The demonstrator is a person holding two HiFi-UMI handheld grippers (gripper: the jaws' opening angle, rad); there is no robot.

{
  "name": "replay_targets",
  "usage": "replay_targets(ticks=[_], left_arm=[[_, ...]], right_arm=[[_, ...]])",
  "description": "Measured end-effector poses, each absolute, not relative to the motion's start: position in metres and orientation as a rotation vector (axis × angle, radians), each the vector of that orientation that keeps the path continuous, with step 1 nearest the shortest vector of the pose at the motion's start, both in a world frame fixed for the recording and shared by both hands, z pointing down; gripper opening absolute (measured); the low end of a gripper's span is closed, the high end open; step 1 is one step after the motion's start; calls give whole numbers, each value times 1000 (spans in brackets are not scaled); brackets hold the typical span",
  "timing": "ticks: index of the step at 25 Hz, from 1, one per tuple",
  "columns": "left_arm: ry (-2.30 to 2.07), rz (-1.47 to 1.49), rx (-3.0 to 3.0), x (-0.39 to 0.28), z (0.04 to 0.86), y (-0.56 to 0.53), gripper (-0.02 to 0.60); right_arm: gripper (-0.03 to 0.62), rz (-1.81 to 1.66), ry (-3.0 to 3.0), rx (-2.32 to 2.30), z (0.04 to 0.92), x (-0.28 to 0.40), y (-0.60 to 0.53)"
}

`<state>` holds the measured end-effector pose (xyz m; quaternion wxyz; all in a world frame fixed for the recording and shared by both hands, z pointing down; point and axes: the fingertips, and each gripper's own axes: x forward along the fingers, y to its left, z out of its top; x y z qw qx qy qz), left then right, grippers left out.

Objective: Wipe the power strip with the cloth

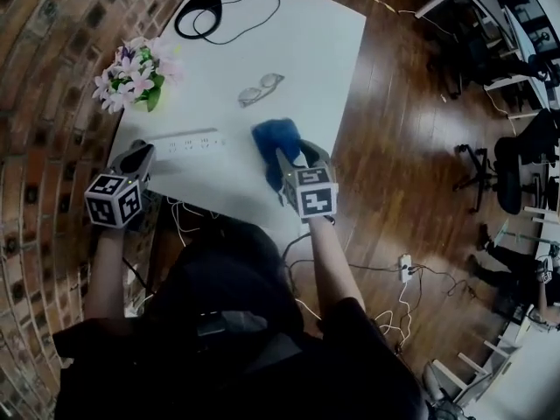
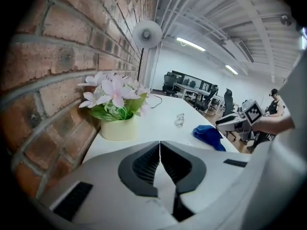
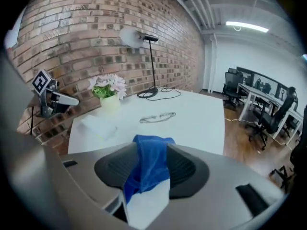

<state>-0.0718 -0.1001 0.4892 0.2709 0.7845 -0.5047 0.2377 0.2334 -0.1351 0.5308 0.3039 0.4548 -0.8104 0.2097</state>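
Note:
A white power strip (image 1: 188, 141) lies along the near left part of the white table (image 1: 306, 51). To its right sits a crumpled blue cloth (image 1: 273, 136), also seen in the left gripper view (image 2: 208, 135). My right gripper (image 1: 296, 157) reaches onto the cloth from the near side. In the right gripper view its jaws stand apart (image 3: 147, 150), with the blue cloth (image 3: 151, 174) lying in the gap between them. My left gripper (image 1: 140, 152) hovers at the table's near left corner, beside the strip's left end. It is shut (image 2: 159, 145) with nothing in it.
A pot of pink and white flowers (image 1: 136, 77) stands at the table's left edge by the brick wall. Clear glasses (image 1: 260, 88) lie mid-table. A black lamp base with cable (image 1: 199, 11) sits at the far end. Wooden floor and office chairs (image 1: 516, 160) lie to the right.

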Motion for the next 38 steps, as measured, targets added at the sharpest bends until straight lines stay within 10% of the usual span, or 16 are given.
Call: replay_targets(ticks=[38], left_arm=[[-1158,807,2043,-117,558,-105,-9]], right_arm=[[86,679,-2165,1074,528,112,-142]])
